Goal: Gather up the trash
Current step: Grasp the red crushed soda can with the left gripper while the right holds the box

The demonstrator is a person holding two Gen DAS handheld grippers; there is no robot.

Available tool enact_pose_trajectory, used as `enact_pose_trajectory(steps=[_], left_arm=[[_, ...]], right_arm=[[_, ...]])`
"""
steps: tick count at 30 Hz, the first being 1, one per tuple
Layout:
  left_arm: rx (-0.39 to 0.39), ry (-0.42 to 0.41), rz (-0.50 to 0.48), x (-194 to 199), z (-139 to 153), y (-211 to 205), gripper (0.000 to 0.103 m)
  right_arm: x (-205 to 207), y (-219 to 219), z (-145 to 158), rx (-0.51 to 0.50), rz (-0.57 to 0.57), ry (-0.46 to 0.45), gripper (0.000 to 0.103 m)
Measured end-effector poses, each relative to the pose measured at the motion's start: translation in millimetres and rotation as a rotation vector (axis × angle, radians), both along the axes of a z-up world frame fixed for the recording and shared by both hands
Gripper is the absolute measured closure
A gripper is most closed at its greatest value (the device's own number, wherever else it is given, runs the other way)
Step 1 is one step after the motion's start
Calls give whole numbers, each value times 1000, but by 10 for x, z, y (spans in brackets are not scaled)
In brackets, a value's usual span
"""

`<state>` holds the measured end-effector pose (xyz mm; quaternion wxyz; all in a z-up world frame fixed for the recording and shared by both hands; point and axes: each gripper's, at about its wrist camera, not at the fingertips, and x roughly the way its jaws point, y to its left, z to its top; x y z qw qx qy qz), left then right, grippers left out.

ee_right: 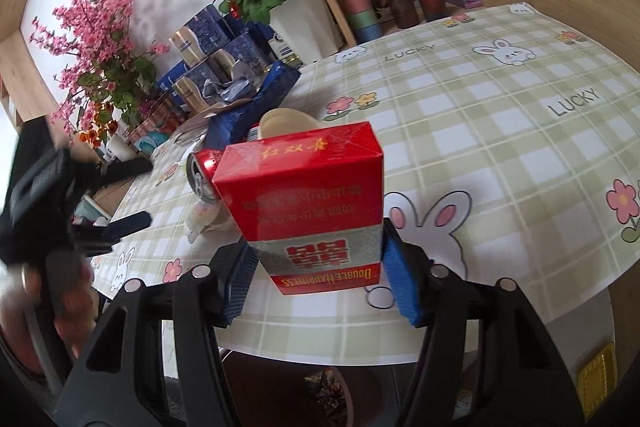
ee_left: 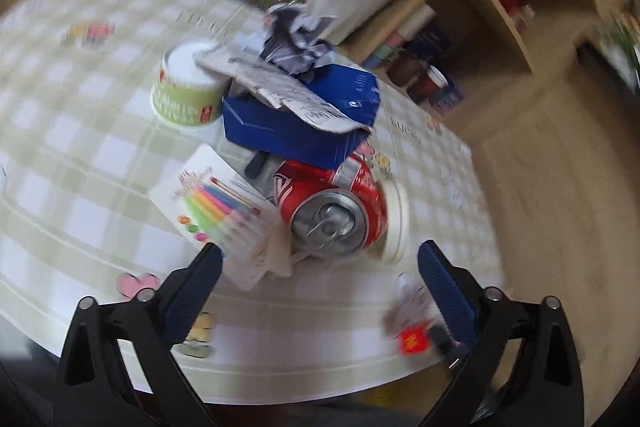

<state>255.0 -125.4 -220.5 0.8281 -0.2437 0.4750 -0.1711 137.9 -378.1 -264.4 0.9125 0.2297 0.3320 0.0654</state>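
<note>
Two views split what we see: on our right wrist view, the right gripper (ee_right: 316, 267) clamps a red cigarette pack (ee_right: 308, 199) above the checked table (ee_right: 500, 155). Only the left wrist view shows our left gripper (ee_left: 320, 279), jaws wide apart and empty, near a crushed red can (ee_left: 332, 207) lying below a blue box (ee_left: 304, 115).

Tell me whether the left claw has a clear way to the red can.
Probably yes. The left claw is open and empty, with the can lying on its side straight ahead. A blue box rests on the can's far end and candles crowd one side.
</note>
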Motion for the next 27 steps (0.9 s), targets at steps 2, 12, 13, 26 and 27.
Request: enact_pose_trajectory(steps=[2,12,13,26,27], left_arm=[[-75,92,63,148,-57,-28,16],[-80,237,273,390,-190,-230,26],[-52,228,275,398,-192,-258,28],[78,182,194,412,-295,-376,47],[77,174,185,390,-284,-361,47]], right_arm=[[-7,-35,-6,5,-9,-2,43],[-52,-170,-17,24,-38,-17,43],[-58,-179,-24,26,-41,-15,43],[-149,-261,-63,42,-56,-17,43],[-154,-258,-52,42,-55,-20,43]])
